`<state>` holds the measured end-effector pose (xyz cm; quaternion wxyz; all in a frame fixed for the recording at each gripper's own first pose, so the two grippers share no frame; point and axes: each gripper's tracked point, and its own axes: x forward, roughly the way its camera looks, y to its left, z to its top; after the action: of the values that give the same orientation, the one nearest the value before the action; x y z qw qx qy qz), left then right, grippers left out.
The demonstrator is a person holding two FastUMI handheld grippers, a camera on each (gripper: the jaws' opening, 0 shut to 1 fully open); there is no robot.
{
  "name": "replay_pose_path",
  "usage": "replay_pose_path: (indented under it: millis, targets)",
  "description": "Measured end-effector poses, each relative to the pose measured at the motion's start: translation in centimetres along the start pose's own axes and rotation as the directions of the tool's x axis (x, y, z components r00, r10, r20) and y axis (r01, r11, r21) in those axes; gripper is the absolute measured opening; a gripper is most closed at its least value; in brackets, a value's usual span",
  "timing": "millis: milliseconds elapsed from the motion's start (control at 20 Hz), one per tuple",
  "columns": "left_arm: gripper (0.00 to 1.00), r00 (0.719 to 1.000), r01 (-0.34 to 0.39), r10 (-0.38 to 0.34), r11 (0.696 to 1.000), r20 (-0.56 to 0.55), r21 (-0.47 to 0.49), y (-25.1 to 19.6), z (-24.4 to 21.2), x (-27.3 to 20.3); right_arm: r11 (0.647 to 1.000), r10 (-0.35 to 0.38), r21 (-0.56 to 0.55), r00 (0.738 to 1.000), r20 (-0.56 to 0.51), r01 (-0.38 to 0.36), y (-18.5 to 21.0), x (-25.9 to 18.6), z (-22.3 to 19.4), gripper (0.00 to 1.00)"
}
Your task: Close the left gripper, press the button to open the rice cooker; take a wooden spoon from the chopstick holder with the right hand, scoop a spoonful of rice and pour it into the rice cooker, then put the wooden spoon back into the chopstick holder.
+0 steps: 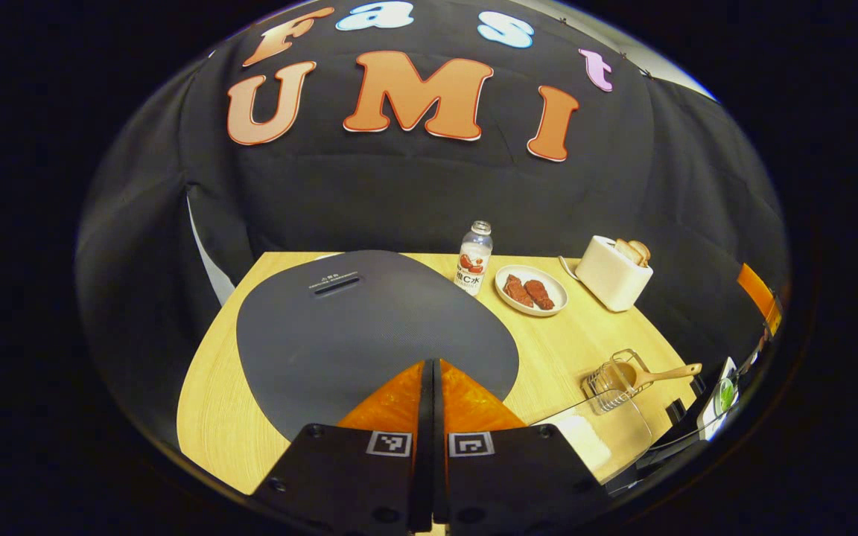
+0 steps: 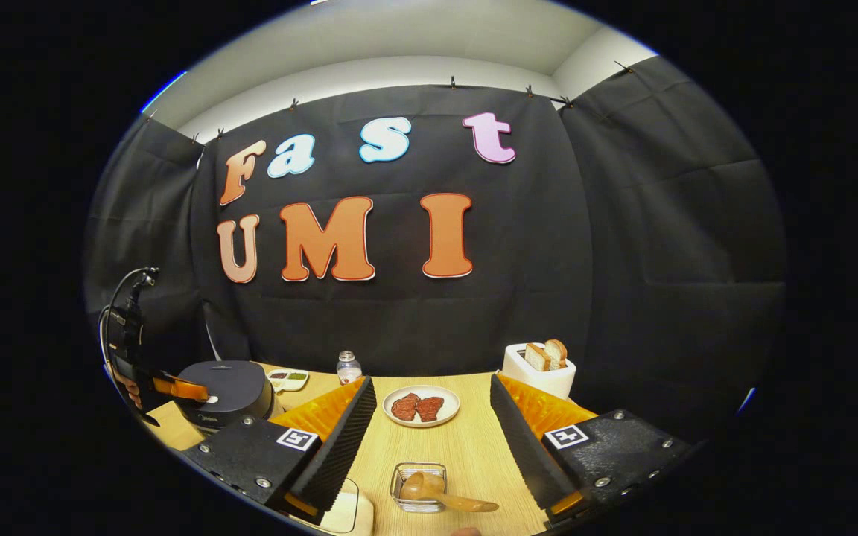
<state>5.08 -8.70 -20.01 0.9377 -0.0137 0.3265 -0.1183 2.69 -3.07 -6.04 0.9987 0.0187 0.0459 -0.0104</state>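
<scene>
The dark grey rice cooker [image 1: 369, 327] sits with its lid down at the table's left end. My left gripper [image 1: 433, 363] is shut with nothing in it, its tips low over the front of the lid. In the right gripper view a hand holds that gripper [image 2: 185, 388] at the cooker [image 2: 228, 387]. A wire chopstick holder [image 1: 611, 383] holds the wooden spoon [image 1: 667, 372], handle leaning out. My right gripper [image 2: 431, 383] stands open above the holder [image 2: 418, 487] and spoon [image 2: 447, 499], touching neither. A clear box of rice [image 1: 593, 435] stands beside the holder.
A plate of meat slices [image 1: 531, 290], a small bottle [image 1: 474, 257] and a white toaster [image 1: 614, 272] with bread stand along the back of the wooden table [image 1: 205, 417]. A small divided dish [image 2: 287, 378] lies behind the cooker.
</scene>
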Motion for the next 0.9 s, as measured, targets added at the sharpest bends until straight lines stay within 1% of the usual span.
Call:
replay_pose_path:
  millis: [50,200,250,300,350,400,450,550,600,650,700,750,800,850,900]
  targets:
    - [0.05,1.000,-0.005,0.005,1.000,-0.006,0.003,0.0,-0.2,-0.3,1.000,-0.001,0.003,1.000,-0.006,0.001,-0.1,0.2,-0.3,0.97]
    - [0.05,1.000,-0.016,0.016,0.999,0.020,0.028,0.0,-0.8,-0.1,1.000,0.001,0.006,1.000,-0.016,0.000,0.1,0.7,-0.7,0.95]
    - [0.04,0.999,-0.024,0.022,0.998,0.037,0.064,-0.1,-0.4,0.0,1.000,0.004,0.006,1.000,-0.019,-0.004,0.2,0.7,-0.7,0.95]
    - [0.05,0.999,-0.037,0.033,0.995,0.041,0.093,0.1,-0.8,0.1,1.000,0.008,0.008,1.000,-0.022,-0.008,0.4,0.7,-0.8,0.95]
    - [0.05,0.998,-0.056,0.055,0.993,0.017,0.107,0.1,-1.3,0.0,1.000,0.013,0.010,1.000,-0.023,-0.013,0.6,0.6,-0.8,0.95]
    - [0.05,0.997,-0.065,0.062,0.993,0.039,0.102,0.0,-0.9,0.1,1.000,0.017,0.011,1.000,-0.024,-0.016,0.7,0.5,-0.7,0.95]
    - [0.05,0.998,-0.065,0.064,0.994,0.015,0.084,0.1,-1.2,0.0,1.000,0.017,0.011,1.000,-0.022,-0.017,0.7,0.3,-0.6,0.95]
    - [0.04,0.999,-0.048,0.046,0.997,0.027,0.056,0.0,-0.5,0.1,1.000,0.012,0.003,1.000,-0.014,-0.012,0.5,0.1,-0.4,0.95]
    - [0.05,0.999,-0.039,0.037,0.998,0.030,0.041,-0.1,-0.2,-0.2,1.000,0.008,0.001,1.000,-0.013,-0.008,0.2,0.1,-0.3,0.95]
    - [0.05,0.998,-0.036,0.035,0.999,0.043,0.025,0.0,0.5,-0.7,1.000,0.006,0.003,1.000,-0.012,-0.006,0.2,0.0,-0.1,0.95]
    - [0.05,0.996,-0.042,0.040,0.999,0.084,0.024,0.0,1.4,-1.2,1.000,0.008,0.011,1.000,-0.009,-0.008,0.2,-0.1,0.2,0.95]
    - [0.05,0.987,-0.088,0.081,0.995,0.141,0.046,0.9,3.2,-2.2,1.000,0.011,0.018,1.000,-0.004,-0.010,0.2,-0.3,0.3,0.95]
    - [0.05,0.970,-0.139,0.121,0.988,0.209,0.071,1.8,5.1,-3.4,1.000,0.009,0.022,1.000,0.000,-0.009,0.2,-0.4,0.6,0.95]
    - [0.04,0.946,-0.183,0.158,0.981,0.284,0.067,2.6,7.5,-5.1,1.000,0.006,0.022,1.000,0.005,-0.006,0.1,-0.5,0.7,0.95]
    - [0.05,0.924,-0.200,0.175,0.979,0.340,0.040,2.9,9.5,-7.0,1.000,0.004,0.021,1.000,0.011,-0.004,0.0,-0.7,0.9,0.95]
